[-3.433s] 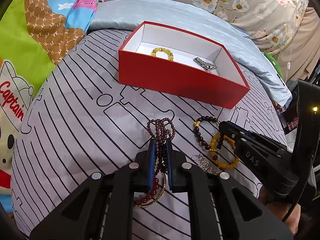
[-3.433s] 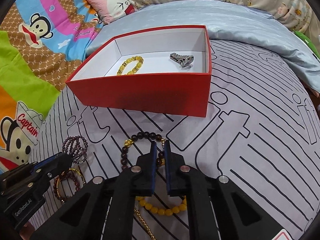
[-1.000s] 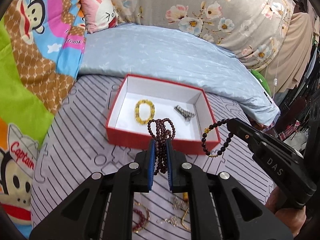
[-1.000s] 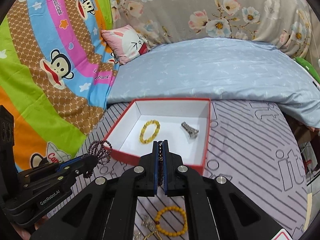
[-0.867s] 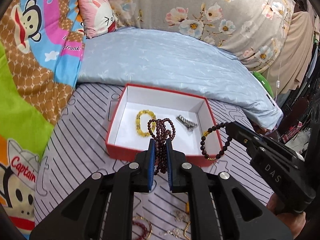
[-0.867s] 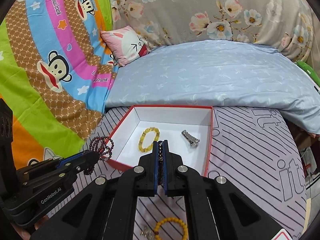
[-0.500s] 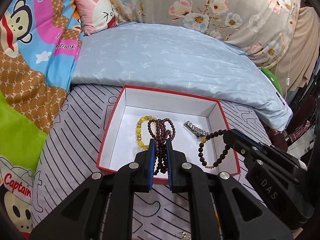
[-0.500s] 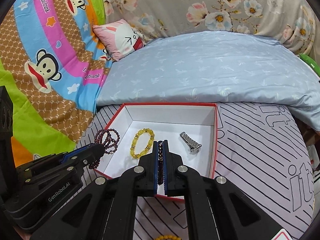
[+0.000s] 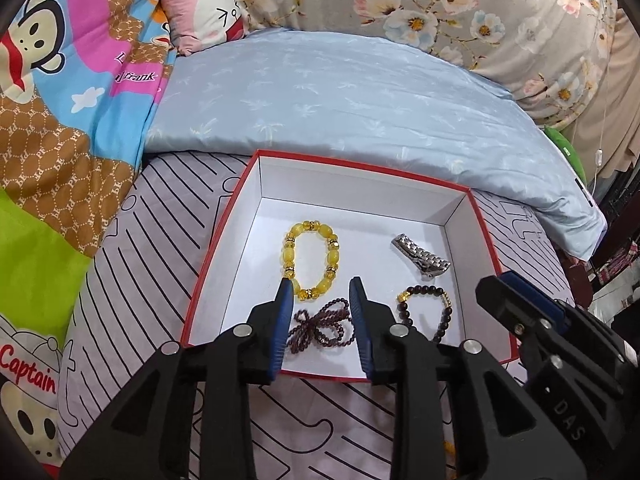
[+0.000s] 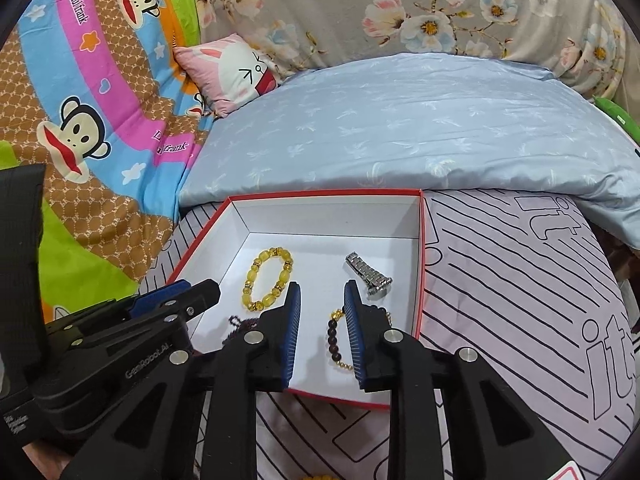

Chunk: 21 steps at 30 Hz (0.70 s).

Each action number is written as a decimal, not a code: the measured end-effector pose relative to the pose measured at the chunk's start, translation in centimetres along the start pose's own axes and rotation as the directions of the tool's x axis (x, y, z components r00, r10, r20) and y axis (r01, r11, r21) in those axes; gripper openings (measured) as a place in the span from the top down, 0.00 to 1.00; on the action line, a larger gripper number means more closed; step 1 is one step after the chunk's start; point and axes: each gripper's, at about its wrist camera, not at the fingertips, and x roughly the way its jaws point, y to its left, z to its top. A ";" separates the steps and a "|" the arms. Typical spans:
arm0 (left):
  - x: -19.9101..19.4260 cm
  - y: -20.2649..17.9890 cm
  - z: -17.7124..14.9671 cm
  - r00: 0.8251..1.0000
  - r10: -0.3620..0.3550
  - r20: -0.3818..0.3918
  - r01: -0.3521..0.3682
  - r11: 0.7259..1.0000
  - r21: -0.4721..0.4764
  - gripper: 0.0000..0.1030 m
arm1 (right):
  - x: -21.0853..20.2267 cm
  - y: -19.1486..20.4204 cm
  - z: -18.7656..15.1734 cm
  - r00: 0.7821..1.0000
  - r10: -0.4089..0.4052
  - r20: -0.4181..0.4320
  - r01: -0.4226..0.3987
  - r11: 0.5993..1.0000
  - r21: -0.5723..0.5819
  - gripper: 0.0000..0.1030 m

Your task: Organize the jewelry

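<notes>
A red box (image 9: pixel 360 166) with a white inside holds a yellow bead bracelet (image 9: pixel 312 264) and a silver watch band (image 9: pixel 420 256). A dark red small-bead bracelet (image 9: pixel 320 326) lies bunched on the box floor, loose between the opening jaws of my left gripper (image 9: pixel 320 284). To its right rests a dark bead bracelet with a gold charm (image 9: pixel 424 312). In the right wrist view that bracelet (image 10: pixel 336 340) lies on the floor of the box (image 10: pixel 320 194), free between the opening jaws of my right gripper (image 10: pixel 322 286). The left gripper (image 10: pixel 180 300) hides most of the small-bead bracelet (image 10: pixel 244 326).
The box stands on a lilac sheet with black lines (image 9: pixel 160 248). Behind it a pale blue quilt (image 9: pixel 340 92) bulges up, with a pink cushion (image 9: pixel 200 4) and a cartoon monkey blanket (image 9: pixel 48 80) at the left. A floral cloth (image 10: pixel 440 8) hangs at the back.
Both grippers came forward and down over the box. Each one's jaws have parted, and the two dark bracelets they gripped now lie on the box floor.
</notes>
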 end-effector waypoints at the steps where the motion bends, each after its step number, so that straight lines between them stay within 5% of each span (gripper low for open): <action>1: 0.0 0.1 -0.1 1.000 0.004 -0.003 -0.004 1.000 -0.004 0.73 | -0.2 0.1 -0.2 1.000 0.002 0.001 -0.002 1.000 0.001 0.78; 21: -4.8 2.5 -4.8 1.000 -0.007 0.001 0.007 0.999 -0.050 0.73 | -5.3 -0.2 -4.9 1.000 -0.008 0.000 0.008 1.000 0.006 0.78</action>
